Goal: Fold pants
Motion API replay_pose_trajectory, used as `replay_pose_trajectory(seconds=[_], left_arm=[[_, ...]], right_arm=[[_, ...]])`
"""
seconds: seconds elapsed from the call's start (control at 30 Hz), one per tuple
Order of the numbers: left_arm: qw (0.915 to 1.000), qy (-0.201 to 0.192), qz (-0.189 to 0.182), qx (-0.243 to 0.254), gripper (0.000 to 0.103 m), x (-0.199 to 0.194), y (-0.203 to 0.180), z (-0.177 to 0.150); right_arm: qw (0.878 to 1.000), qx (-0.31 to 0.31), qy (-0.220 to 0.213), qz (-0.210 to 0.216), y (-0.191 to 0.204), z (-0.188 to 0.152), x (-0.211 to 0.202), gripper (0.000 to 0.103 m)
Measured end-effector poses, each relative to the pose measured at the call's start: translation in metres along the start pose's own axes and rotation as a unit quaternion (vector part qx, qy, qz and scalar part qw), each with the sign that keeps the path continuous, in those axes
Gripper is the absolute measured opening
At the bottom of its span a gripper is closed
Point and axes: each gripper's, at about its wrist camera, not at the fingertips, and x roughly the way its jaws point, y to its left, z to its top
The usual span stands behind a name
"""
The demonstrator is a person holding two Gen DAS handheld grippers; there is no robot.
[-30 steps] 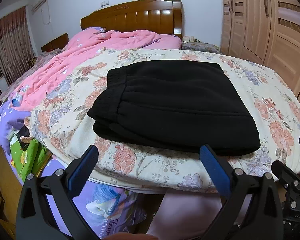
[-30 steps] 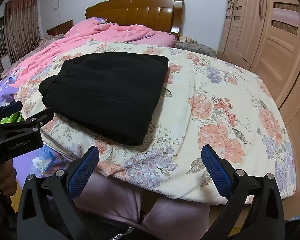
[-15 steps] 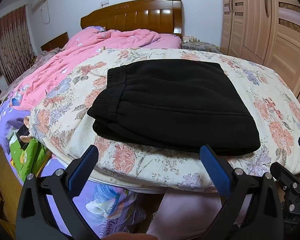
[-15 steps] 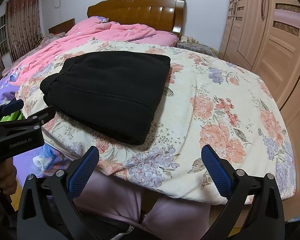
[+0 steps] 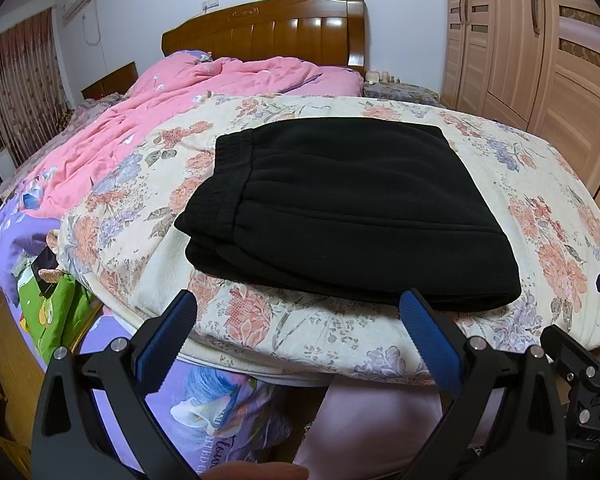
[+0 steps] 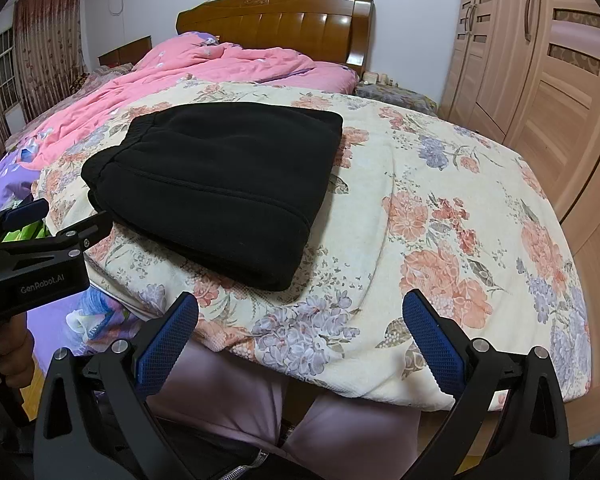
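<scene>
Black pants (image 5: 348,208) lie folded into a thick rectangle on the floral quilt (image 5: 540,208), waistband to the left. In the right wrist view the same pants (image 6: 220,184) sit left of centre. My left gripper (image 5: 300,308) stands open, off the bed's near edge and just short of the fold, nothing between its blue pads. My right gripper (image 6: 300,312) is open too, held off the near edge to the right of the pants and holding nothing. The left gripper's body (image 6: 32,256) shows at the left edge of the right wrist view, in a hand.
A pink duvet (image 5: 160,120) is bunched at the back left before the wooden headboard (image 5: 268,28). A wooden wardrobe (image 6: 540,80) stands along the right. Purple bedding (image 5: 204,396) hangs below the quilt's edge. The person's pink-clad legs (image 6: 340,424) are right under the grippers.
Both views have shifted very slightly, the right one a little rightward. The pants lie unmoved and both grippers stay open.
</scene>
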Motion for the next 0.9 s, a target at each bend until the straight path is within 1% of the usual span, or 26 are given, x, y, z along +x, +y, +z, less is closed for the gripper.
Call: replay_pose_trajectory(seconds=[0.63, 0.9], left_arm=[[1.0000, 0.004, -0.002, -0.006, 0.101, 0.0009, 0.0007, -0.0011], [0.9998, 0.014, -0.005, -0.013, 0.101, 0.0039, -0.0006, -0.0001]], right_arm=[[1.000, -0.002, -0.001, 0.001, 0.0010, 0.0010, -0.0009, 0.099], [1.000, -0.003, -0.001, 0.001, 0.0008, 0.0012, -0.0010, 0.099]])
